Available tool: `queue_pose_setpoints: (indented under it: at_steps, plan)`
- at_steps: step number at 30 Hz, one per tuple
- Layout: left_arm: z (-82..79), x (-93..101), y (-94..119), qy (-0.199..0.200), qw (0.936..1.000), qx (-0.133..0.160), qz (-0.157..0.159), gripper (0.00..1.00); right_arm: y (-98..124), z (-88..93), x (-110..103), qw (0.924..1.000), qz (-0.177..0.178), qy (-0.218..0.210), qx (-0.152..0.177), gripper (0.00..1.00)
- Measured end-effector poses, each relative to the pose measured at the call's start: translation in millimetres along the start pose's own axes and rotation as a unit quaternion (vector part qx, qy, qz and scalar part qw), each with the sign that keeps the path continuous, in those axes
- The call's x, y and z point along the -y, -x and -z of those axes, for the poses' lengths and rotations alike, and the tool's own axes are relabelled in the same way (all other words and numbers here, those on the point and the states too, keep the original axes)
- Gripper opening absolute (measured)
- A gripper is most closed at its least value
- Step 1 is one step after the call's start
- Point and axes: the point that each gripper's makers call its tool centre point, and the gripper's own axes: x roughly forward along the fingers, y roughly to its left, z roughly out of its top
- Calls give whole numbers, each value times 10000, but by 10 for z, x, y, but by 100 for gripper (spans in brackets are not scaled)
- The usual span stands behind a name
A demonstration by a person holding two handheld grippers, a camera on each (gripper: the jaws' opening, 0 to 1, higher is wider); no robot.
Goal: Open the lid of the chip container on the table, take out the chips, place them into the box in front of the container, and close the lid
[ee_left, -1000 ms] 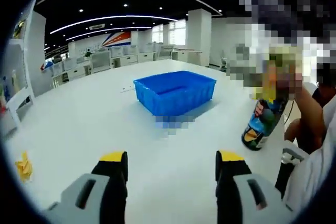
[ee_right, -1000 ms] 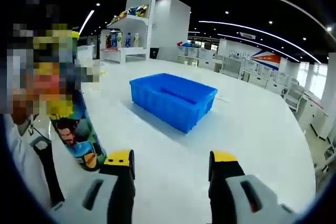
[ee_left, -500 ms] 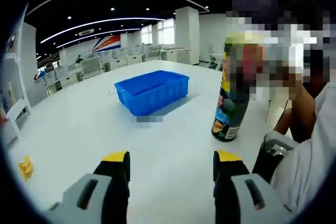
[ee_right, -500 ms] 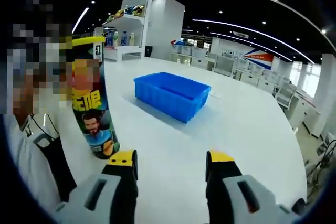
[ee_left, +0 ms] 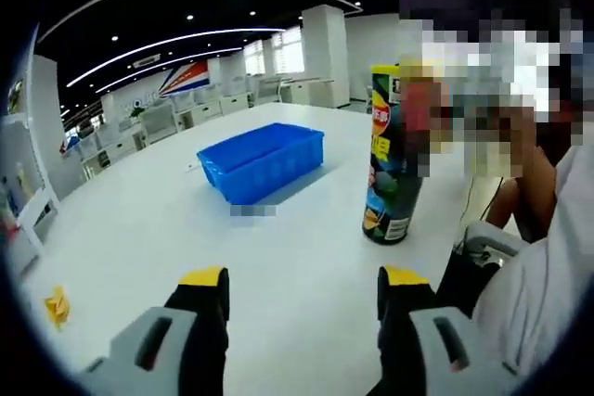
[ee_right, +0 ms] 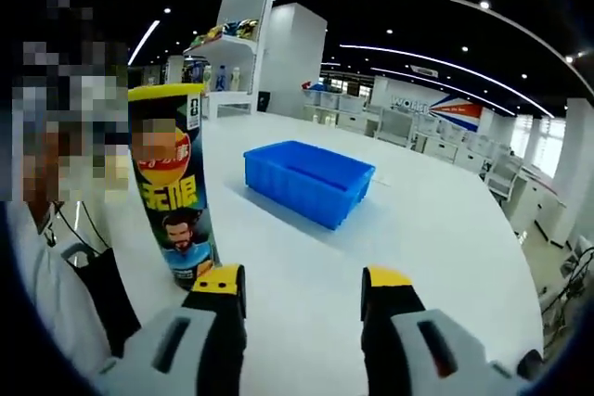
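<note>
A tall chip can (ee_left: 391, 159) with a yellow lid stands upright on the white table (ee_left: 139, 210), right of centre in the left gripper view. In the right gripper view the same can (ee_right: 176, 192) stands at the left, just beyond my left jaw. A blue box (ee_left: 263, 160) sits farther out on the table, also seen as the blue box (ee_right: 309, 181) in the right gripper view. My left gripper (ee_left: 302, 289) is open with nothing between its jaws. My right gripper (ee_right: 302, 287) is open and holds nothing.
A small yellow scrap (ee_left: 57, 306) lies on the table near its left edge. A person's white sleeve (ee_left: 548, 275) fills the right side of the left gripper view. Shelves (ee_right: 232, 44) and desks stand beyond the table.
Both views have pulled back and turned, so the chip can now appears upright and nearer to centre. Both grippers stay open.
</note>
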Motion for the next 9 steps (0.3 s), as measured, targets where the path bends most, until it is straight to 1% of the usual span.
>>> queue_pose_setpoints:
  at_steps: [4, 8, 9]
  plan:
    - [29, 25, -7, 8, 10000, -39, 9, 65, 38, -21, -10, 10000, -5, 42, 7, 48]
    - [39, 28, 9, -101, 9999, -97, -57, 64, 71, -52, -32, 10000, -37, 73, 46, 48]
    - [35, 34, 14, -133, 9998, -96, -66, 64, 64, -64, -68, 9998, -172, 39, 106, 48]
